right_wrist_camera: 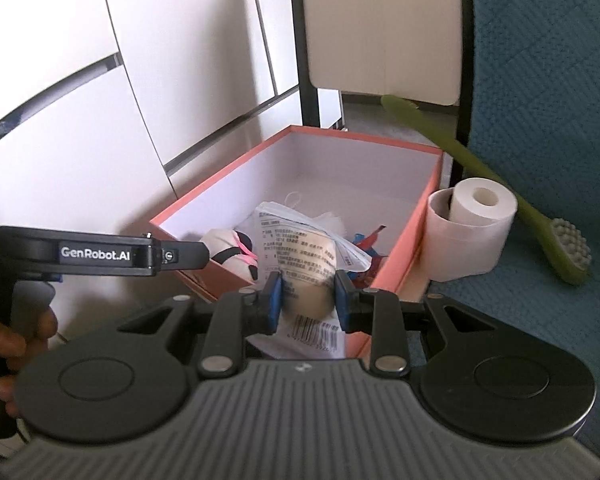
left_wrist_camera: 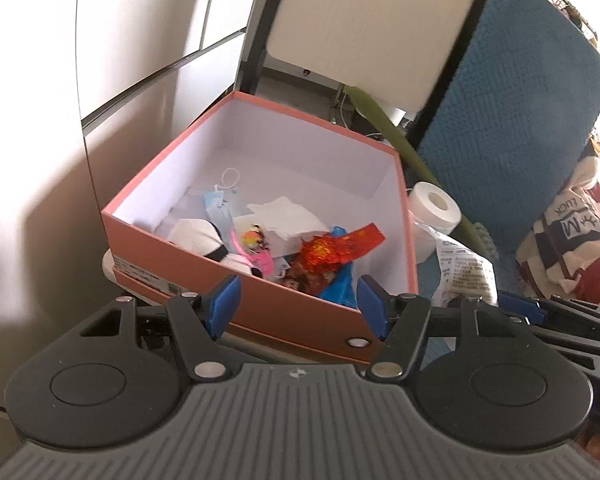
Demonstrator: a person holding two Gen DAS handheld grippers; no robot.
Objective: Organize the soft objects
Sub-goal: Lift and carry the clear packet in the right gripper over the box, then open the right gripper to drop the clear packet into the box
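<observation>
1. The right gripper [right_wrist_camera: 307,295] is closed on a clear plastic packet [right_wrist_camera: 308,264], its two blue pads pressing the packet's lower part from either side.
2. The packet is printed with black text and a barcode near its bottom edge, and a pale soft filling shows through the plastic; it bulges between the pads and its upper end fans out crumpled.
3. In the right wrist view the held packet hangs at the near edge of the orange box [right_wrist_camera: 416,216], over its open interior.
4. The left gripper [left_wrist_camera: 296,306] stands wide open and holds nothing; its blue pads sit on either side of the near wall of the orange box [left_wrist_camera: 260,312], apart from it as far as the view shows.
5. In the left wrist view the same packet [left_wrist_camera: 466,270] appears just right of the box, with the right gripper's black linkage below it.
6. Inside the box lies a loose heap: a blue face mask [left_wrist_camera: 220,200], a black-and-white sock [left_wrist_camera: 204,238], crumpled white tissue [left_wrist_camera: 284,216], a red foil wrapper [left_wrist_camera: 340,250] and a blue plastic bag [left_wrist_camera: 338,284].
7. A toilet paper roll [right_wrist_camera: 470,232] stands just beside the box's right wall on the blue blanket [right_wrist_camera: 540,128].
8. A green long-handled brush [right_wrist_camera: 540,228] lies on the blanket behind and right of the roll.
</observation>
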